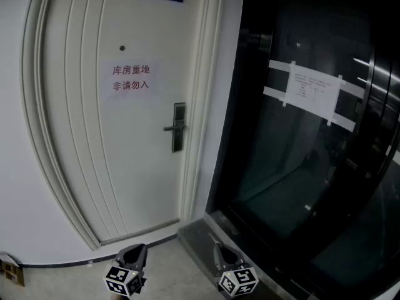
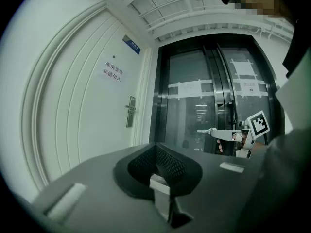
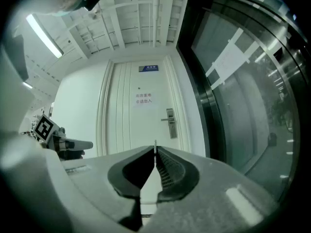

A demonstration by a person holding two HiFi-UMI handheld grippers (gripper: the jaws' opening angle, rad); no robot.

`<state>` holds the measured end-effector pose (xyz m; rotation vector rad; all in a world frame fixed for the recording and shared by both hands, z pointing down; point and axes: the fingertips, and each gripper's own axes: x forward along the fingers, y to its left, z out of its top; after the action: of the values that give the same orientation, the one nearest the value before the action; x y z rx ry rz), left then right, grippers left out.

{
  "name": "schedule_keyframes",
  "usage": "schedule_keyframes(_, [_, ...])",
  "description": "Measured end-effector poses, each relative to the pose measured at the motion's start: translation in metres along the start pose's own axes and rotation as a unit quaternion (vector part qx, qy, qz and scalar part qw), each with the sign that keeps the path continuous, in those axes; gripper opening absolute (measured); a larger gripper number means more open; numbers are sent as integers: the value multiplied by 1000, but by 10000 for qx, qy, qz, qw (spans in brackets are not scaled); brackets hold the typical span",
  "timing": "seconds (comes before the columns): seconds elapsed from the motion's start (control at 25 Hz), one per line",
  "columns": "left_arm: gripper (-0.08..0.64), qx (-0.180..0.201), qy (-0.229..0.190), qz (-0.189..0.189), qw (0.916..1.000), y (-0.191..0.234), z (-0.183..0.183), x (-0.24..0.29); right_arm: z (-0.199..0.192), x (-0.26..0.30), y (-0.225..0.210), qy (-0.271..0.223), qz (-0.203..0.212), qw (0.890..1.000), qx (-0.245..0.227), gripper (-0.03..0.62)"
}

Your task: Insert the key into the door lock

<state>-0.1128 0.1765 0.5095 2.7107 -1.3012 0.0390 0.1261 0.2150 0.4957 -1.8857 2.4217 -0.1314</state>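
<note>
Your right gripper clamps the key, well short of the door lock.
With your left gripper closed on nothing, a skewed approach could twist the key loose.

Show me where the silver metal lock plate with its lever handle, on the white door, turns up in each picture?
Head view: the silver lock plate with lever handle sits left of centre, at the white door's right edge.
Left gripper view: small, left of centre, beside the dark glass doors.
Right gripper view: just right of centre.
Shared landmark: the white paper notice with red characters, up and left of the lock everywhere.
</note>
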Motion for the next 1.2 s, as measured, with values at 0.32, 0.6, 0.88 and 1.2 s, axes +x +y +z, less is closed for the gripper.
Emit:
schedule_keyframes(0.32, [3, 0, 8, -62, 10000, 8, 1, 2, -1, 7, 5, -9, -59, 10000, 25, 11])
schedule_keyframes(0.6, [3, -39, -7, -115, 9999, 19, 2, 4, -3, 13, 9, 27, -105, 9999, 44, 11])
schedule_keyframes(0.88, [3, -33, -16, -264, 9996, 37, 5, 9, -6, 21, 20, 80, -242, 9997, -37, 11])
schedule_keyframes(1.2, [3, -48, 46, -472, 9989, 55, -1, 26, -5, 35, 29, 38, -474, 9989, 6, 11])
